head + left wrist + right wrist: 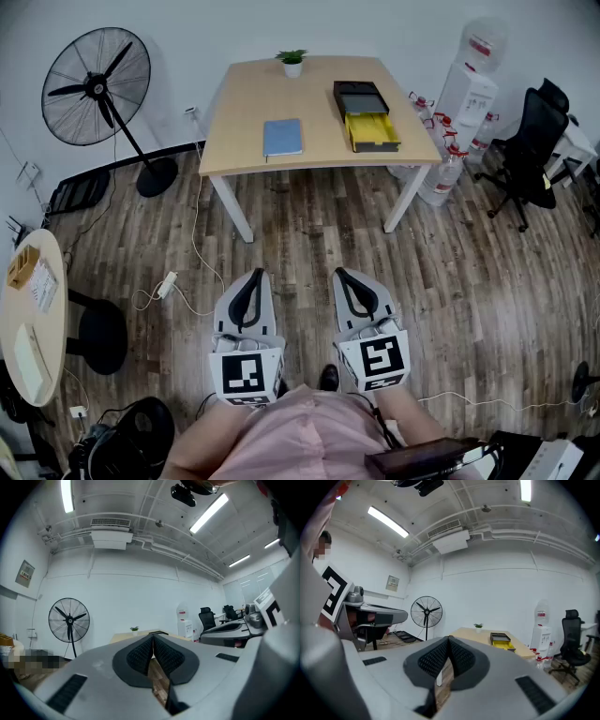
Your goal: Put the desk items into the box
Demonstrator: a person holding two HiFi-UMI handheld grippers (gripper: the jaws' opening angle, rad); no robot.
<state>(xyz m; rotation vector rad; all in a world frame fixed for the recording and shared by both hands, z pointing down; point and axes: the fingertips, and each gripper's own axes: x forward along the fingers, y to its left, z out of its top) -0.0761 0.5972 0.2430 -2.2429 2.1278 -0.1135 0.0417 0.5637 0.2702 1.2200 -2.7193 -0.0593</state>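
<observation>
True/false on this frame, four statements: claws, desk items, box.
1. The left claw and the right claw are both shut and empty. True.
2. The blue notebook lies in the box. False: it lies on the desk, left of the box and apart from it.
3. A potted plant stands at the desk's far edge. True.
4. The fan stands on the desk. False: it stands on the floor, left of the desk.

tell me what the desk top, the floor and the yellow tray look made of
Desk top: light wood or wood-look laminate, smooth and matte, even pale tan.
Floor: wood-pattern planks in mixed browns with a slight sheen; could be laminate or vinyl.
Yellow tray: probably plastic, going by its uniform bright colour and thin rim.
</observation>
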